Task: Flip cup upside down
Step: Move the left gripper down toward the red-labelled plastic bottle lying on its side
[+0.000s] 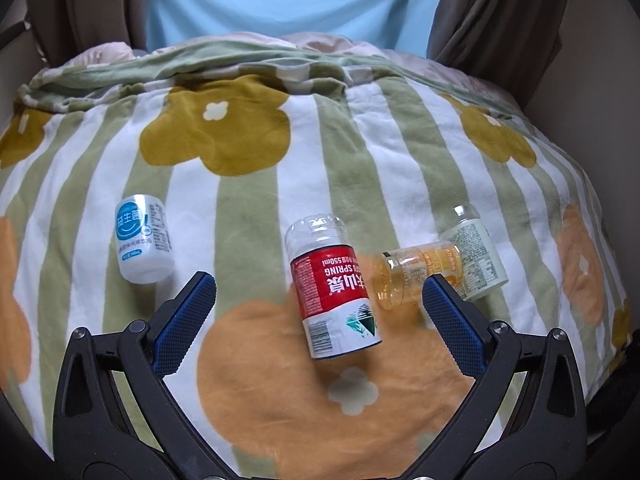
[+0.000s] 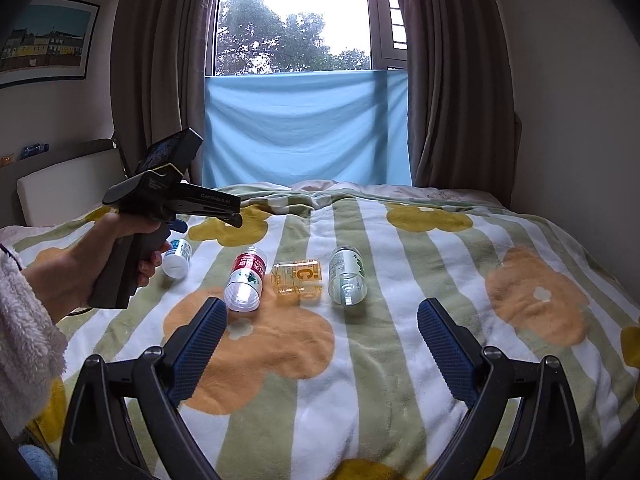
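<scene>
On the striped floral blanket [image 1: 280, 152] the red-labelled cup [image 1: 334, 288] is seen lying tilted, long axis running away from the empty, wide-spread left gripper [image 1: 318, 300], nearer than the equally spread right gripper [image 2: 322, 324].

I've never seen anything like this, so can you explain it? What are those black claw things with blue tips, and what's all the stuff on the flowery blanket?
Those claws are hand-held grippers, one in each of a person's hands, each with a camera looking along its fingers. One picture looks from the left gripper, the other from the right gripper. In the right one you also see the person's left hand holding the other gripper. On the blanket lie four cut-off bottle cups: a white cup, a red-labelled cup, an orange cup and a green-labelled cup. Both grippers are open and hold nothing.
</scene>
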